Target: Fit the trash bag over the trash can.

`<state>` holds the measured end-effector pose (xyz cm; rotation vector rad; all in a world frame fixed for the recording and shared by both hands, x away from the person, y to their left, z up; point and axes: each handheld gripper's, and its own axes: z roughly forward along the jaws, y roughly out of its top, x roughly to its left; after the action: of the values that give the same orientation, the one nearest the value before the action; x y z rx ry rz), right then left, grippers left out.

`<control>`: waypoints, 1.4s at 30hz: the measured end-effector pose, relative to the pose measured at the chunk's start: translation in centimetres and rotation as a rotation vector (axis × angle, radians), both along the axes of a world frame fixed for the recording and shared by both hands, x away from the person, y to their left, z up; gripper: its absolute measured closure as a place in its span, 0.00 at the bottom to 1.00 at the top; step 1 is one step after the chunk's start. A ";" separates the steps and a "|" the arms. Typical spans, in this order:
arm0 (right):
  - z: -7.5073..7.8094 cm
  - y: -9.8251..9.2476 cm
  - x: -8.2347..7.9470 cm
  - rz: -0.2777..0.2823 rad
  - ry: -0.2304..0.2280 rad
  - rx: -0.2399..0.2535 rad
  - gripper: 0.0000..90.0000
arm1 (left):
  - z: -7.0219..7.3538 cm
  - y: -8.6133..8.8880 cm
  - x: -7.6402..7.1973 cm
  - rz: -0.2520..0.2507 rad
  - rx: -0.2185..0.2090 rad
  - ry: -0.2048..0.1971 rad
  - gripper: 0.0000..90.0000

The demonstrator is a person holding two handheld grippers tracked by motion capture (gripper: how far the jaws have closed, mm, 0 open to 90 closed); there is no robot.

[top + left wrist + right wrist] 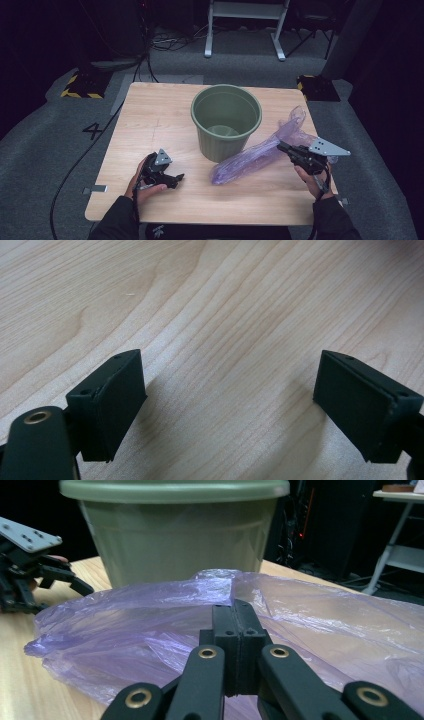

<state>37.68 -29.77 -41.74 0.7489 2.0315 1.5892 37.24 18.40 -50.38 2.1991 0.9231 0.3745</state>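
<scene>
Table (165,115): pale wood, visible grain, matt and smooth. Bin (226,122): green plastic, matt, ribbed wall. Bag (255,155): thin purple plastic film, translucent, glossy, crinkled. Right gripper (233,611): matt black plastic, brass-coloured rivets. Left gripper (230,405): matt black pads.

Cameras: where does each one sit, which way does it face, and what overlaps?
High view: above the person's side, looking forward and down on the table; both forearms, left gripper, right gripper.
Left gripper view: on the left gripper, facing down at bare wood between open jaws.
Right gripper view: on the right gripper, facing level across the table, shut on the bag, bucket behind.
Shared: high and right gripper views both show bucket, bag, left gripper.
</scene>
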 end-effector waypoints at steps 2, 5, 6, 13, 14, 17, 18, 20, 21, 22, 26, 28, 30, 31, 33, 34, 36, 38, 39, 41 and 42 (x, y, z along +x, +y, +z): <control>0.1 0.0 -0.1 0.003 -0.006 0.005 1.00 | 0.0 0.0 0.0 0.000 -0.001 0.000 0.14; 0.6 0.0 -0.4 0.011 -0.021 0.016 1.00 | 0.0 0.0 0.0 0.000 -0.001 0.000 0.14; 0.7 0.0 -0.5 0.012 -0.024 0.017 1.00 | 0.0 0.0 0.0 0.000 -0.001 0.000 0.14; 2.2 -0.1 -0.9 0.032 -0.061 0.060 1.00 | 0.0 0.0 0.0 -0.001 -0.001 0.000 0.14; 2.2 -0.1 -0.9 0.032 -0.061 0.060 1.00 | 0.0 0.0 0.0 0.000 -0.001 0.000 0.14; 2.8 -0.1 -1.0 0.035 -0.073 0.076 1.00 | 0.0 0.0 0.0 0.000 -0.001 0.000 0.14; 2.8 -0.1 -1.0 0.035 -0.073 0.076 1.00 | 0.0 0.0 0.0 0.000 -0.001 0.000 0.14; 3.2 -0.2 -1.1 0.036 -0.083 0.079 1.00 | 0.0 0.0 0.0 -0.001 0.000 0.000 0.14; 3.4 -0.2 -1.1 0.037 -0.088 0.081 1.00 | 0.0 0.0 0.0 -0.001 -0.001 0.000 0.14; 3.8 -0.2 -1.2 0.040 -0.097 0.086 1.00 | 0.0 0.0 0.0 -0.001 0.000 0.000 0.14; 4.6 -0.3 -1.3 0.039 -0.113 0.088 1.00 | 0.0 0.0 0.0 -0.001 0.000 0.000 0.14; 4.8 -0.3 -1.3 0.038 -0.118 0.089 1.00 | 0.0 0.0 0.0 -0.001 0.000 -0.001 0.14; 5.2 -0.3 -1.4 0.039 -0.124 0.094 1.00 | 0.0 0.0 0.0 -0.002 0.000 -0.002 0.14; 5.5 -0.4 -1.3 0.035 -0.131 0.094 1.00 | 0.0 0.0 0.0 -0.002 0.001 -0.002 0.14; 5.7 -0.4 -1.3 0.032 -0.133 0.096 1.00 | 0.0 0.0 0.0 -0.003 0.003 -0.002 0.14; 5.9 -0.4 -1.3 0.031 -0.136 0.095 1.00 | 0.0 0.0 0.0 -0.008 0.002 -0.007 0.15; 6.3 -0.3 -1.2 0.023 -0.145 0.092 1.00 | 0.1 -0.1 0.0 -0.012 0.003 -0.006 0.16; 6.6 -0.3 -1.2 0.017 -0.149 0.088 1.00 | 0.1 -0.3 -0.1 -0.019 0.010 -0.005 0.17; 6.6 -0.3 -1.2 0.017 -0.149 0.088 1.00 | 0.1 -0.3 -0.1 -0.019 0.010 -0.005 0.17; 6.8 -0.3 -1.1 0.012 -0.153 0.087 1.00 | 0.2 -0.4 -0.1 -0.031 0.022 -0.015 0.18; 7.0 -0.4 -1.0 0.005 -0.154 0.088 1.00 | 0.3 -0.6 -0.2 -0.038 0.024 -0.015 0.17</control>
<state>36.64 -30.16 -34.73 0.6320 1.8670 1.6937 37.03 17.84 -50.12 2.2296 0.8724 0.3855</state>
